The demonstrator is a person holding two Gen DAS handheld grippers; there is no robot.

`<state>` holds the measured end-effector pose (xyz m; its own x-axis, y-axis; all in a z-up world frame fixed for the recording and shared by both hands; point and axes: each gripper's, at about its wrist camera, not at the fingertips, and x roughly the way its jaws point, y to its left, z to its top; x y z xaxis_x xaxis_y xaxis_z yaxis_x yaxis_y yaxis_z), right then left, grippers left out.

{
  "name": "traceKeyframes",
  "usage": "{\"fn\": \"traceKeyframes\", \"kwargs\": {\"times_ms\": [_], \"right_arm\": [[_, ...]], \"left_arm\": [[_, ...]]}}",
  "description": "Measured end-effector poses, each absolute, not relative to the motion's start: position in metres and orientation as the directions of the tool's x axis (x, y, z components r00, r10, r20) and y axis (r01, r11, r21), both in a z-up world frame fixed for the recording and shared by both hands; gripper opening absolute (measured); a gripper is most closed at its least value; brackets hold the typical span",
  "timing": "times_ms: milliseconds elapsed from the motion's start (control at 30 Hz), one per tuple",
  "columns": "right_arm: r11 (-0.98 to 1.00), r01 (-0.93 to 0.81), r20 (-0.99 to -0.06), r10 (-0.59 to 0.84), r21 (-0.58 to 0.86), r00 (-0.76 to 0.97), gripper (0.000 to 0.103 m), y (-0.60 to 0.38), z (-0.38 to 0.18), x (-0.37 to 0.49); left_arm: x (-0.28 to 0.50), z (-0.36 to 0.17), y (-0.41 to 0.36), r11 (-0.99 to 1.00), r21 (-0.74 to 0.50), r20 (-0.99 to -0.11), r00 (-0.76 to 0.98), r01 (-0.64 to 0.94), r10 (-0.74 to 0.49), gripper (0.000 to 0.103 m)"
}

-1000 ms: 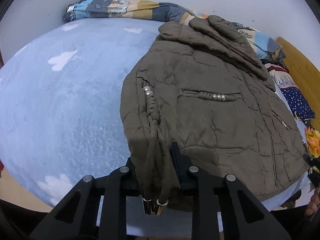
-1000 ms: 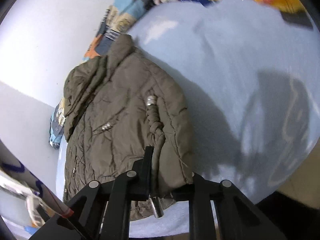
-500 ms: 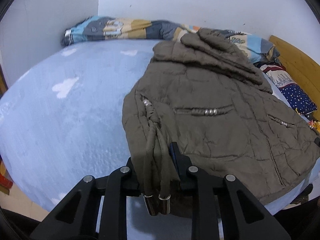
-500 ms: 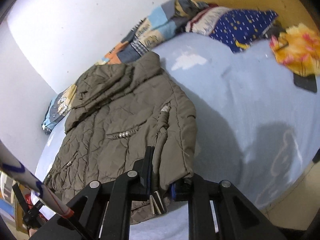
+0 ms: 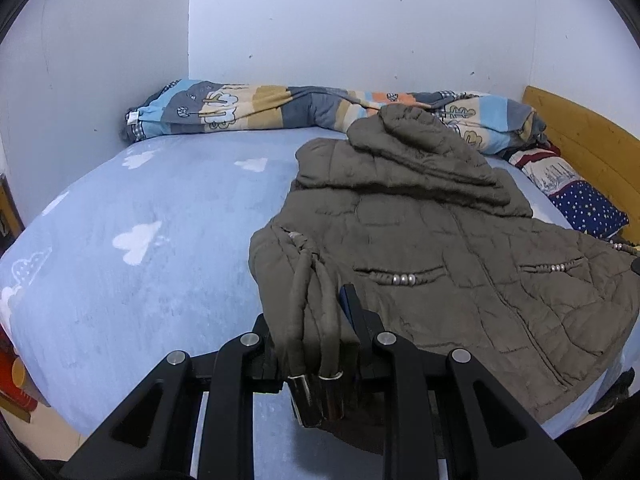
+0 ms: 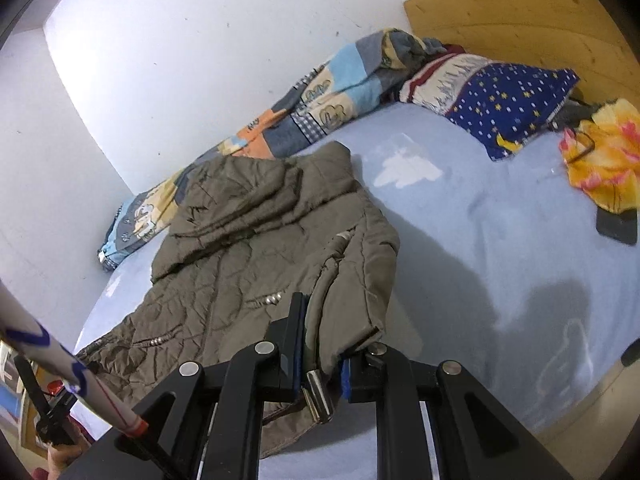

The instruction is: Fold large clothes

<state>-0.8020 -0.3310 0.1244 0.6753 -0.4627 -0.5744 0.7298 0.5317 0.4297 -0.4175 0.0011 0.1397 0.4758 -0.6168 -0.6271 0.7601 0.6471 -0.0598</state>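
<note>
An olive-brown quilted jacket (image 5: 432, 248) lies spread on a light blue bed (image 5: 140, 216), hood toward the wall. My left gripper (image 5: 316, 320) is shut on the jacket's left hem corner, with two drawcords and their metal tips (image 5: 316, 396) hanging between the fingers. My right gripper (image 6: 324, 340) is shut on the jacket's (image 6: 256, 248) right hem corner, where a metal cord tip (image 6: 318, 396) hangs. Both corners are lifted slightly off the bed (image 6: 480, 232).
A patchwork quilt (image 5: 280, 108) is rolled along the wall. A star-print pillow (image 6: 504, 100), an orange-yellow cloth (image 6: 600, 156) and a dark phone (image 6: 616, 224) lie near the wooden headboard (image 6: 520, 12). The bed's near edge is just below the grippers.
Both grippers have risen and tilted up while holding the hem corners, so the wall and headboard now show. The jacket's hem has lifted with them.
</note>
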Motion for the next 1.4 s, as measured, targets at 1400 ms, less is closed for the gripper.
{"fn": "traceKeyframes", "kwargs": {"times_ms": [1400], "right_arm": [[0.595,0.683,-0.492,-0.482,0.423,0.725,0.015,-0.429,0.226,-0.732]], "left_arm": [[-0.354,0.244,-0.084,0.688,-0.045,-0.524,0.569,0.725,-0.634,0.022]]}}
